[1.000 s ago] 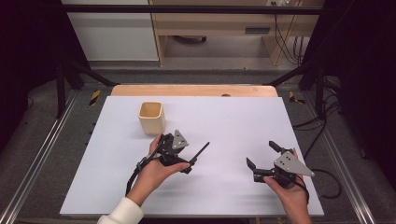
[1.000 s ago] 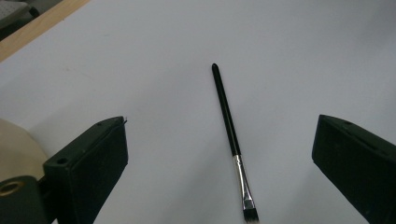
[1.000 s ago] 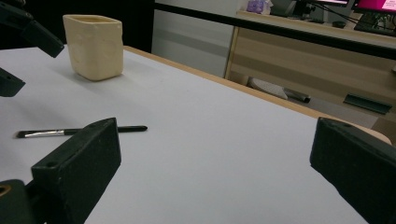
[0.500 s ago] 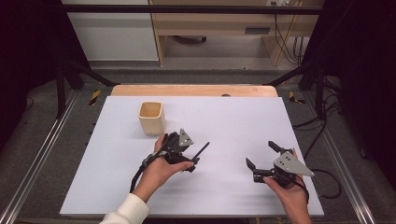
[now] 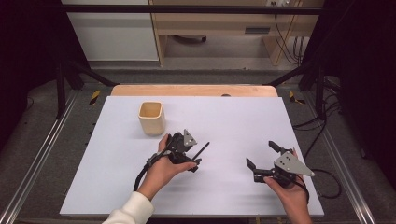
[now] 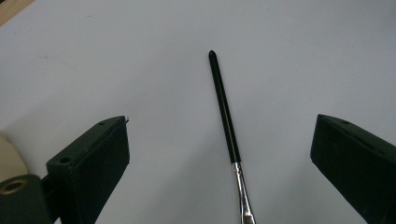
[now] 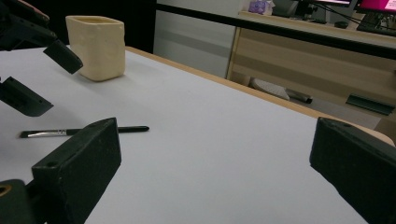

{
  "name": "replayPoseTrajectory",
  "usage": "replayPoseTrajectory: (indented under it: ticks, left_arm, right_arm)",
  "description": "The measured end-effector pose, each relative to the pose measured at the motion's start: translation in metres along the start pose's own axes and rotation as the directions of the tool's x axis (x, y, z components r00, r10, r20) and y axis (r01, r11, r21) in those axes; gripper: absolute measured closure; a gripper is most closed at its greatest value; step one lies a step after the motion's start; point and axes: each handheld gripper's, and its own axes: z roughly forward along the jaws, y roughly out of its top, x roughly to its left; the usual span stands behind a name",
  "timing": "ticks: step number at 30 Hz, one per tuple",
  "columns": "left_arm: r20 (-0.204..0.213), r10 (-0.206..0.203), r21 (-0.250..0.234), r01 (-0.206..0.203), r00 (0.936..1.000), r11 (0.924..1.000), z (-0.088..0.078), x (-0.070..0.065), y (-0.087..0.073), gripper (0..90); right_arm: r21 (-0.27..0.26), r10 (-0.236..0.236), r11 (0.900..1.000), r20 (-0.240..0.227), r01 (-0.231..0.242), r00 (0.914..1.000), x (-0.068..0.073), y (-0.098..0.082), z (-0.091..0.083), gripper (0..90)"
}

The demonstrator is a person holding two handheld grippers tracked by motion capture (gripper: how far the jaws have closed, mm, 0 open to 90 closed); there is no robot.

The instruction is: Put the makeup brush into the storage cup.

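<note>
Little has shifted since a second ago: from the high view, the left gripper has slid a touch toward the person's right along the white table, its hand turning slightly over it, while the right gripper sits in the same spot as before, held by the right hand near the table's right front corner. From that same view the thin black paintbrush lies flat on the table, angled up and to the right, its handle poking out past the left gripper, just where it lay in the earlier pictures. The cream-coloured cup stands upright behind and to the left of the left gripper, apart from it and unmoved. Seen from the left gripper view, the jaws stand wide apart with the paintbrush lying on the table between them, touched by neither; its black handle points away and its silver metal collar runs toward the bottom edge. A pale edge of the cup shows at the far left. Seen from the right gripper view, that gripper's own jaws are also spread wide, with nothing between them but bare table. Farther off to the left, the paintbrush lies flat, the left gripper hangs open just above it, and the cup stands behind.
</note>
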Motion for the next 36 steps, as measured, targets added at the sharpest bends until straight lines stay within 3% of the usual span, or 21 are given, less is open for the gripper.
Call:
replayPoseTrajectory:
  ticks: [30, 36]
  left_arm:
    - [0.000, 0.001, 0.085, -0.001, 1.0000, 0.9964, 0.020, -0.009, 0.001, 6.2]
    - [0.006, -0.004, 0.104, 0.003, 1.0000, 0.9946, 0.023, -0.009, -0.002, 11.6]
  right_arm:
    - [0.000, 0.002, 1.000, -0.001, -0.002, 1.0000, -0.001, 0.000, 0.000, 2.3]
    - [0.000, 0.003, 1.000, 0.000, -0.003, 1.0000, -0.001, 0.000, -0.001, 2.3]
